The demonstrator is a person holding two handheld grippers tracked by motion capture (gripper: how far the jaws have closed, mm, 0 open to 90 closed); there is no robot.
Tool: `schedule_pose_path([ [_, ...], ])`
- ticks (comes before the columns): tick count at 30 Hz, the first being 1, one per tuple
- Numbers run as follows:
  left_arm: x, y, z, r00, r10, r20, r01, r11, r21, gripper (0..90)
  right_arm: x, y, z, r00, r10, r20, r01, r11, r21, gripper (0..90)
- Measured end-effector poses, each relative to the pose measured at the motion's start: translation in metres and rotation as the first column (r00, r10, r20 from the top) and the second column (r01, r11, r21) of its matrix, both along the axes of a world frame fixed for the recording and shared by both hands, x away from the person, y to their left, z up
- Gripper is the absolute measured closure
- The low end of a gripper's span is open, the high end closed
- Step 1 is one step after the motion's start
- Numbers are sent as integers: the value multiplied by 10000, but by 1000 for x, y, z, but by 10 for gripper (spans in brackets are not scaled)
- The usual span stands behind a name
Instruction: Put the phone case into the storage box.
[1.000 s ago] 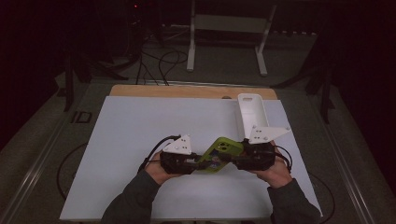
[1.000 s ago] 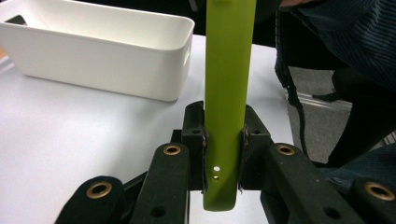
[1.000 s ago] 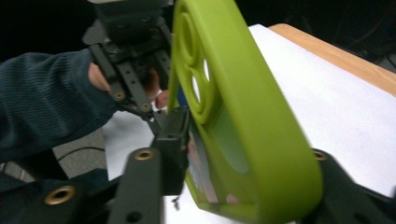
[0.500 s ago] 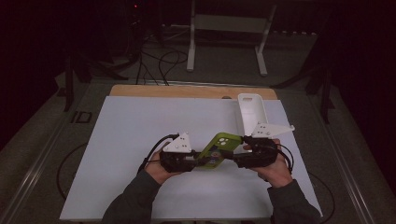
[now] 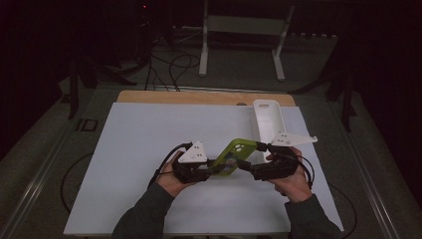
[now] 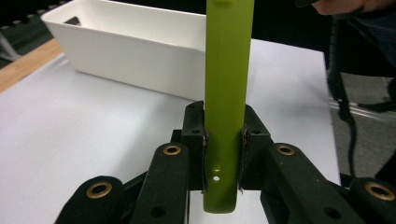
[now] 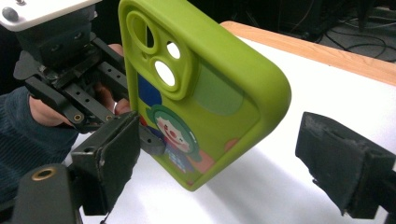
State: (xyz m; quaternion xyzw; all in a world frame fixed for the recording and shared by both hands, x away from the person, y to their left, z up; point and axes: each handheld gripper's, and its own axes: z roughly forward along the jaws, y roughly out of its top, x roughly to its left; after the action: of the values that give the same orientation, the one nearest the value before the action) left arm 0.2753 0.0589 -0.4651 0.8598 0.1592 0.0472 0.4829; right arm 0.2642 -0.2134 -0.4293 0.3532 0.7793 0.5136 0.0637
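Note:
A lime-green phone case (image 5: pixel 234 155) with a cartoon clown print is held just above the white mat, between the two hands. My left gripper (image 5: pixel 215 171) is shut on its lower end; in the left gripper view the case (image 6: pixel 228 93) stands edge-on, with both pads (image 6: pixel 201 144) pressed against it. My right gripper (image 5: pixel 250 155) is open around the camera end. Its jaws have just been opening. In the right gripper view the case (image 7: pixel 201 88) hangs between the spread pads (image 7: pixel 341 158) without touching them, and the left gripper (image 7: pixel 135 135) grips it from behind.
A long white bin (image 5: pixel 267 127) lies on the mat (image 5: pixel 149 134) just beyond the right hand, seen close in the left gripper view as the bin (image 6: pixel 135 51). A wooden table edge (image 5: pixel 199 97) runs along the far side. Cables trail from both grippers.
The right gripper's jaws have spread apart and let go of the case's camera end. The left gripper kept its hold, and both hands stayed where they were.

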Motion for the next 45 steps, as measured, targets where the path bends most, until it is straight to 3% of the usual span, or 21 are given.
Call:
schedule_pose_path([
  [12,0,-2,2,9966,781,273,-778,9969,-110,775,-1,-5,-1,9975,-653,-257,665,9966,480,91],
  [27,-2,-4,4,9853,1592,614,-1593,9872,-37,776,-5,-4,1,9817,-1899,119,1870,9745,1241,87],
  [38,-3,-8,3,9761,2035,765,-2046,9788,68,776,-6,1,3,9769,-2122,262,2055,9658,1578,84],
  [45,-4,-11,2,9724,2189,813,-2203,9754,81,775,-6,7,3,9691,-2440,364,2339,9556,1794,83],
])
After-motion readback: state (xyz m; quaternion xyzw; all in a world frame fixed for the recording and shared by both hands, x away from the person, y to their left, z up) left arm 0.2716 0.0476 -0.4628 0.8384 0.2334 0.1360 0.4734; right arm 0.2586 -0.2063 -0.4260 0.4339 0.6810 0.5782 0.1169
